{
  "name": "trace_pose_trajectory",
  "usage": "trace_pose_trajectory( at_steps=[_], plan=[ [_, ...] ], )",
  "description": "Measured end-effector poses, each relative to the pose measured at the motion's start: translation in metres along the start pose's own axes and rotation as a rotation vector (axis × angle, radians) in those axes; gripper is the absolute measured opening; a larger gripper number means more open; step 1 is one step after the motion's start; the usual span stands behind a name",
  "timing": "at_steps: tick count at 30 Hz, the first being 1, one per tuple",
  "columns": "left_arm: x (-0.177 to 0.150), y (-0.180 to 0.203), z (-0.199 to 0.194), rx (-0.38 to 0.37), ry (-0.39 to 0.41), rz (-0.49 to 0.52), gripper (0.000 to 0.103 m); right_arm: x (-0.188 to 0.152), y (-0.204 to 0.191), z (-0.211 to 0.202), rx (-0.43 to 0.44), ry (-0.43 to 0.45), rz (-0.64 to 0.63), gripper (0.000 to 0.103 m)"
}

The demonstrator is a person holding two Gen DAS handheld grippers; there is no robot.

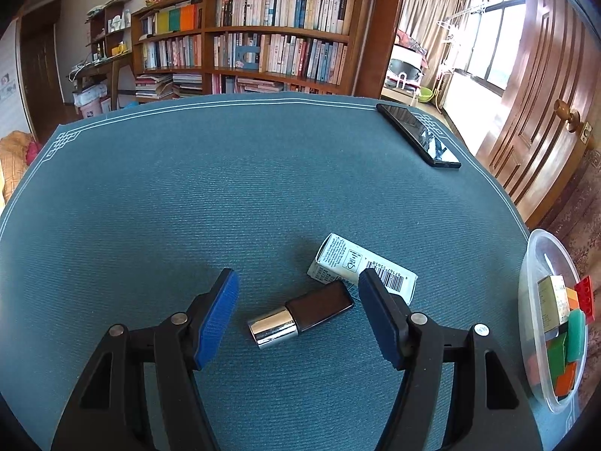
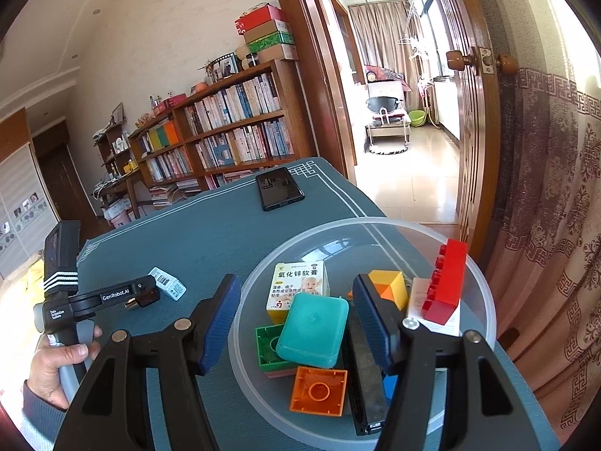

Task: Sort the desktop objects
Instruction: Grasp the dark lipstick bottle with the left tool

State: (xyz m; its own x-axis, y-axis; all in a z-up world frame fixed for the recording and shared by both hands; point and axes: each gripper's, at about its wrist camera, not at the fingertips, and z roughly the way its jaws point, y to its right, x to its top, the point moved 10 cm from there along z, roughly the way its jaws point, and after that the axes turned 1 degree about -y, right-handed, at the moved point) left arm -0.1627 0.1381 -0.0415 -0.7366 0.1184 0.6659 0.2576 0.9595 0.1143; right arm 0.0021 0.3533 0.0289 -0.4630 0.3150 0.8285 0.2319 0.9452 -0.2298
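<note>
A teal woven table mat [image 1: 233, 188] with a thin white line border covers the desk and carries everything else. Near its right edge sits a round, clear plastic bowl [image 2: 484, 300], the landmark for the rest.

Inside the bowl lie a long black rectangular bar [image 2: 362, 387], a teal rounded plastic case [image 2: 313, 332] resting on a green building brick [image 2: 265, 349], a white-and-yellow medicine carton with printed characters [image 2: 298, 287] behind the case, a red building brick [image 2: 447, 282] leaning at the bowl's right side, a yellow-and-orange cube [image 2: 390, 285] and an orange building brick [image 2: 319, 391] at the bowl's near side.

Beyond the bowl, toward the mat's far corner, a black smartphone [image 2: 280, 188] lies flat. Left of the bowl, out on the open mat, lie a small white carton with a barcode [image 1: 360, 267] and, touching its near edge, a small dark bottle with a shiny silver cap [image 1: 300, 315], on its side.

The right gripper [image 2: 296, 323] hangs over the bowl with its blue-padded jaws apart, holding nothing, the teal case seen between them. The left gripper [image 1: 296, 315], held by a hand [image 2: 60, 364], has its jaws apart on either side of the dark bottle, pads not touching it.
</note>
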Motion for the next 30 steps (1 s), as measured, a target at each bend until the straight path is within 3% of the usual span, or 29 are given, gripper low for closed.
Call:
trace_pose_trajectory(
  at_steps=[6, 17, 23, 30],
  plan=[
    [-0.004, -0.006, 0.002, 0.002, -0.011, -0.009, 0.076, -0.004, -0.007, 0.0, 0.021, -0.01, -0.009, 0.067],
    [-0.008, 0.001, 0.005, -0.003, -0.012, 0.02, 0.076, -0.025, -0.035, 0.004, 0.08, -0.053, -0.072, 0.067],
    [-0.015, 0.008, 0.014, 0.088, -0.026, 0.113, 0.076, -0.02, -0.037, -0.002, 0.09, -0.033, -0.068, 0.067],
    [-0.015, 0.011, 0.014, 0.07, -0.023, 0.104, 0.074, -0.029, -0.051, 0.004, 0.104, -0.059, -0.091, 0.067]
  ],
)
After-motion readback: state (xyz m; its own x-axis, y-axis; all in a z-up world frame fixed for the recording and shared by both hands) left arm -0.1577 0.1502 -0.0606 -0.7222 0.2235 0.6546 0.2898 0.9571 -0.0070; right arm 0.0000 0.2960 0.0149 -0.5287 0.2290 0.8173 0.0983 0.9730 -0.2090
